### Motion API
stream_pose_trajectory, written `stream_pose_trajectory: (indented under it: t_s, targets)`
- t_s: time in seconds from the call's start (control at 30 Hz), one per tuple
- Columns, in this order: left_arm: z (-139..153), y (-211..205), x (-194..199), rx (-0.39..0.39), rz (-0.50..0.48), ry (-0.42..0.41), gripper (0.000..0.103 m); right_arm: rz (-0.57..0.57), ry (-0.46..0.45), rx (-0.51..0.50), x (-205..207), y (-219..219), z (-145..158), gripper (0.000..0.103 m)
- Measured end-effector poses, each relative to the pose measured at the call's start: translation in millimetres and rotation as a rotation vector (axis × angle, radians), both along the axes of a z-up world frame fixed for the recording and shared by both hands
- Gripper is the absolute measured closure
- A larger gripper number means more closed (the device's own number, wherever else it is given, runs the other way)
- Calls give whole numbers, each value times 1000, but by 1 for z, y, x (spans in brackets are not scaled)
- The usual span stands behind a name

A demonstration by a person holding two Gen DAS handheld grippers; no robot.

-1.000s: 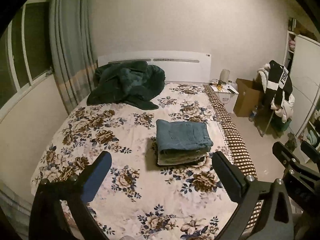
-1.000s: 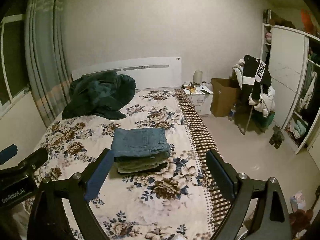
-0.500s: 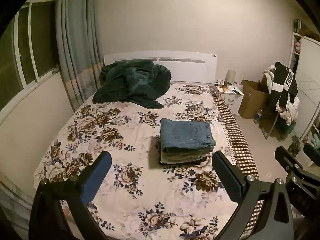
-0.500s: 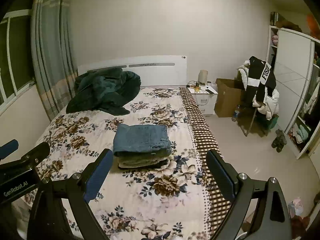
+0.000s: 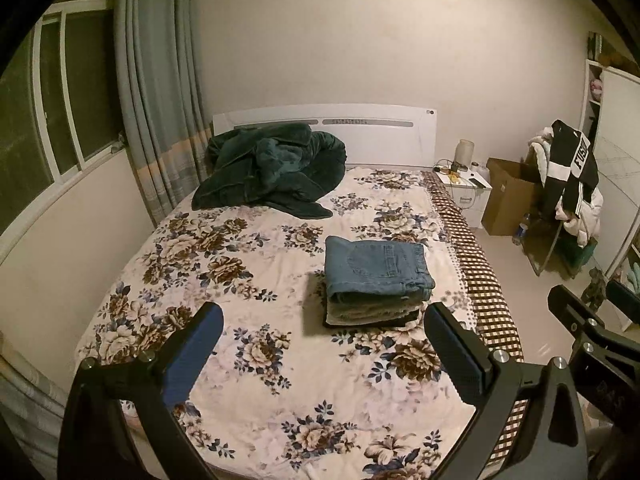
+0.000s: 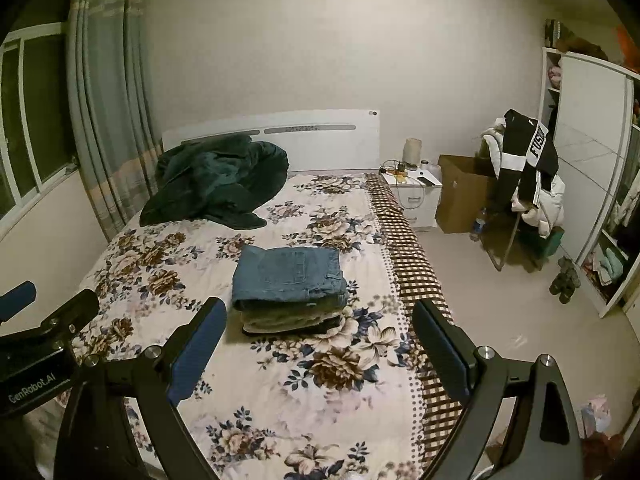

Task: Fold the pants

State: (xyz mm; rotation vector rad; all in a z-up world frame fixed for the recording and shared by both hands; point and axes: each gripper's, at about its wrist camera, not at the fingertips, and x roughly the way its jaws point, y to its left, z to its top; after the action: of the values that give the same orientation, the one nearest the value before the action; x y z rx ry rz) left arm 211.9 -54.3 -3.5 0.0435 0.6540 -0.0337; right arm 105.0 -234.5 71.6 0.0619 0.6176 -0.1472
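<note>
A stack of folded pants (image 5: 376,280) lies on the floral bedspread (image 5: 256,264), with blue jeans on top and lighter and dark pairs under them. It also shows in the right wrist view (image 6: 290,292). My left gripper (image 5: 324,344) is open and empty, held above the foot of the bed, well short of the stack. My right gripper (image 6: 320,340) is open and empty too, also short of the stack. The right gripper shows at the right edge of the left wrist view (image 5: 580,320).
A dark green blanket (image 5: 272,168) is heaped by the white headboard (image 5: 376,132). A nightstand (image 5: 464,188), a cardboard box (image 5: 508,196) and a chair draped with clothes (image 5: 572,184) stand right of the bed. A wardrobe (image 6: 592,168) lines the right wall. A curtain (image 5: 160,92) hangs left.
Both grippers have drawn back and risen a little from the bed; the stack sits slightly farther off. Both grippers stay open. The stack has not moved.
</note>
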Motion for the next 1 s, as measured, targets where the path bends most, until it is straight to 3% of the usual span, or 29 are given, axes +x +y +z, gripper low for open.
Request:
stream_pose_trajectory:
  t_s: [1.0]
  targets:
    - [-3,4,-12,-5,19,1,0,21,22,14,-4,3,-18,7]
